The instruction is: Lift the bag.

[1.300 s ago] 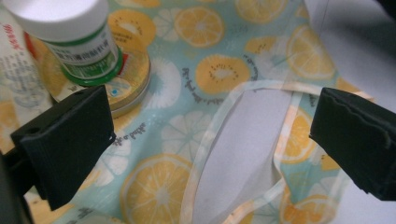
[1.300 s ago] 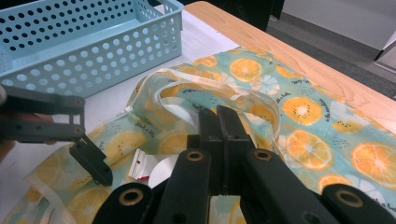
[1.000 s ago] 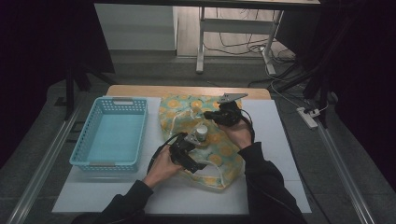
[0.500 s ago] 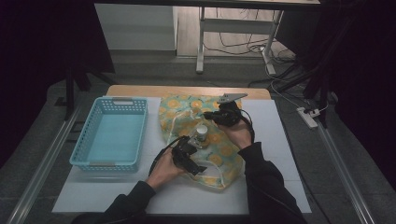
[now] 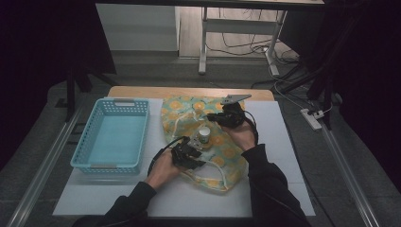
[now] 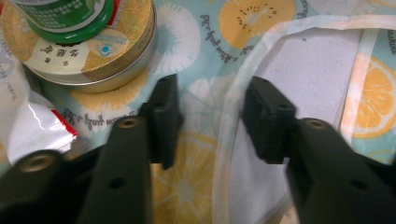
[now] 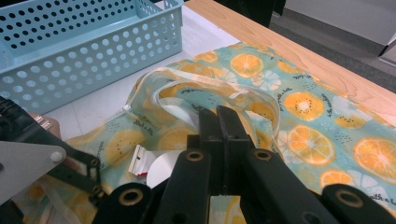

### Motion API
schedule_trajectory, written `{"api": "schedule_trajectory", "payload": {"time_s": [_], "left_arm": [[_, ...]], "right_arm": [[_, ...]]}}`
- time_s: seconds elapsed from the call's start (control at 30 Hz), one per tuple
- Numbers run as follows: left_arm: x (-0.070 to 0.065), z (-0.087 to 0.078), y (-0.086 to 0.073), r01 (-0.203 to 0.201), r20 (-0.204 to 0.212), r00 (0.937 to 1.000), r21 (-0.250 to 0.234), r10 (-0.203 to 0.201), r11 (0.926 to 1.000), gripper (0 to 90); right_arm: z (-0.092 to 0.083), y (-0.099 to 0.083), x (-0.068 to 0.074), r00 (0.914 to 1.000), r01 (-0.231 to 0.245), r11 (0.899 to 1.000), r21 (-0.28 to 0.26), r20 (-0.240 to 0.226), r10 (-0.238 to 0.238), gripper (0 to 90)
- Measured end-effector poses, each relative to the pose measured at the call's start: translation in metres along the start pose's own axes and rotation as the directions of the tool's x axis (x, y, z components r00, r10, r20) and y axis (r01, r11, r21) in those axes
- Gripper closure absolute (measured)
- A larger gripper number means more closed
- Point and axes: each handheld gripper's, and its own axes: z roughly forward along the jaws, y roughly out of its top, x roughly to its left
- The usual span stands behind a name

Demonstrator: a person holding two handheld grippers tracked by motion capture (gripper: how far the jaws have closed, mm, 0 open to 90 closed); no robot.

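**Both grippers at the fruit-print bag**

The worktop [image 5: 283,156], a white sheet over a wooden top, fills the middle of the high view. A light blue perforated basket [image 5: 113,135] stands on its left half, just beside the bag. The fruit-print cloth bag [image 5: 222,156], pale blue with orange and kiwi slices and cream drawstring handles, lies at the centre of the frame, reaching from the upper middle down toward the lower right.

On the bag, near the centre, sits a round gold tin [image 6: 88,51] with a green-capped jar [image 5: 204,135] standing on it; a white and red packet [image 6: 28,126] lies at the left edge of the left gripper view.

The left gripper [image 5: 189,153], low and centre in the high view, has just been narrowing its fingers; they stand half apart over the bag's cloth and a cream handle, not yet pressing on it. The right gripper [image 5: 226,117], upper centre, has its fingers closed together, pinching a fold of the bag's rim.
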Motion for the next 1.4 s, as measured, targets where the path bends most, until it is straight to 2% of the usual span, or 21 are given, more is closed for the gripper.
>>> {"api": "schedule_trajectory", "payload": {"time_s": [0.07,0.17,0.23,0.43,0.5,0.67,0.8,1.0,1.17,1.4], "left_arm": [[0.001,0.0,0.0,0.006,0.01,0.9999,-0.004,-0.006,1.0,67.9],[0.002,0.0,0.0,0.056,0.032,0.9979,-0.004,-0.056,0.9984,83.2],[0.002,0.0,0.001,0.099,0.039,0.9943,0.003,-0.099,0.9951,89.1],[0.001,0.0,0.005,0.153,0.029,0.9877,0.025,-0.153,0.988,89.8],[0.002,-0.001,0.005,0.161,0.036,0.9862,0.03,-0.162,0.9865,89.9],[0.006,-0.009,0.007,0.187,0.064,0.9802,0.008,-0.188,0.9823,89.9],[0.007,-0.019,0.01,0.186,0.07,0.9803,-0.011,-0.184,0.9826,89.9],[0.01,-0.031,0.013,0.201,0.081,0.977,-0.036,-0.197,0.979,90.0],[0.012,-0.042,0.018,0.198,0.084,0.9774,-0.049,-0.194,0.9789,90.0],[0.016,-0.06,0.024,0.212,0.115,0.9727,-0.085,-0.201,0.9737,90.0]], "right_arm": [[0.0,0.0,0.0,1.0,0.0,1.0,-0.001,-0.003,0.0,90.0],[0.001,-0.001,-0.001,1.0,0.002,1.0,0.002,-0.003,-0.002,90.0],[0.0,-0.001,-0.001,1.0,0.004,1.0,0.004,-0.009,-0.004,90.0],[-0.001,0.0,-0.001,0.9999,0.007,1.0,0.009,-0.013,-0.007,90.0],[-0.001,0.0,-0.001,0.9999,0.006,1.0,0.009,-0.014,-0.006,90.0],[-0.003,0.001,-0.001,0.9998,0.001,1.0,0.006,-0.018,-0.001,90.0],[-0.006,0.003,0.0,0.9997,0.001,1.0,0.004,-0.023,-0.001,90.0],[-0.008,0.005,0.003,0.9998,0.006,1.0,0.006,-0.018,-0.006,90.0],[-0.009,0.007,0.007,0.9997,0.014,1.0,0.008,-0.02,-0.014,90.0],[-0.013,0.008,0.008,0.9997,0.019,1.0,0.015,-0.013,-0.019,90.0]]}}
